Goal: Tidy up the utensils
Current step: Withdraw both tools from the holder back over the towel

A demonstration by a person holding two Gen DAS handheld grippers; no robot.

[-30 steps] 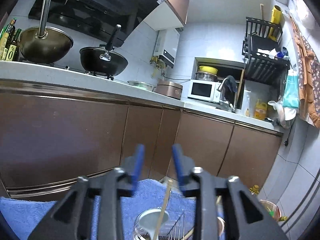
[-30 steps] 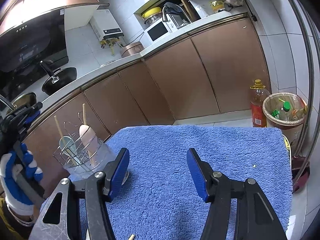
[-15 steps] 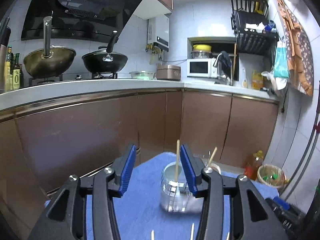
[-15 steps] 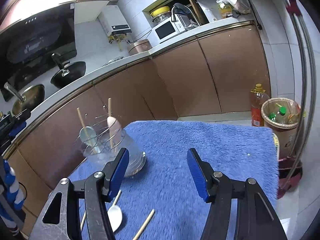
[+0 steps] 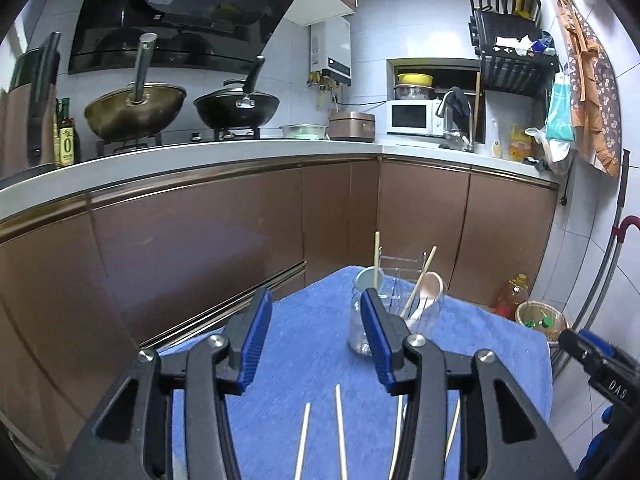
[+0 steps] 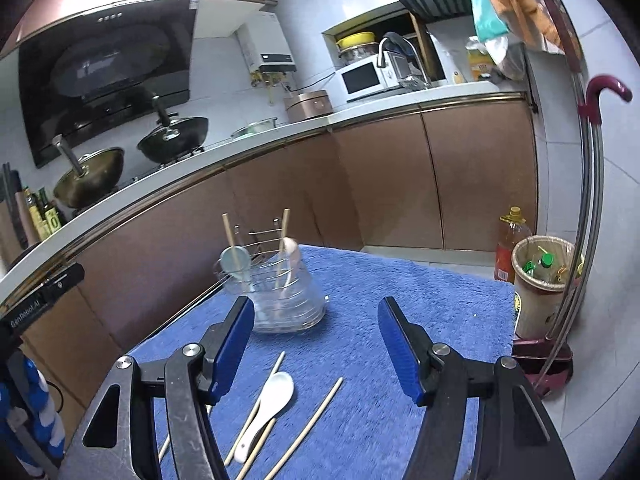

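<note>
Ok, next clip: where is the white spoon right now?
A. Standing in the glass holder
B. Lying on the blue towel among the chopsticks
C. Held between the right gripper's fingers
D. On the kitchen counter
B: in the right wrist view the white spoon lies flat on the blue towel among loose chopsticks, short of the glass holder, in neither gripper.

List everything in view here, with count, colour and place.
towel: one, blue, covering the table
jar: one, clear, far left on towel, wire rack behind
spoons in jar: two, pale blue and pink
white spoon: one, flat on towel
chopsticks: several, wooden, loose on towel
woks: two, on stove
microwave: one, white, on counter
bin: one, on floor, right
left claw: open, empty
right claw: open, empty
</note>
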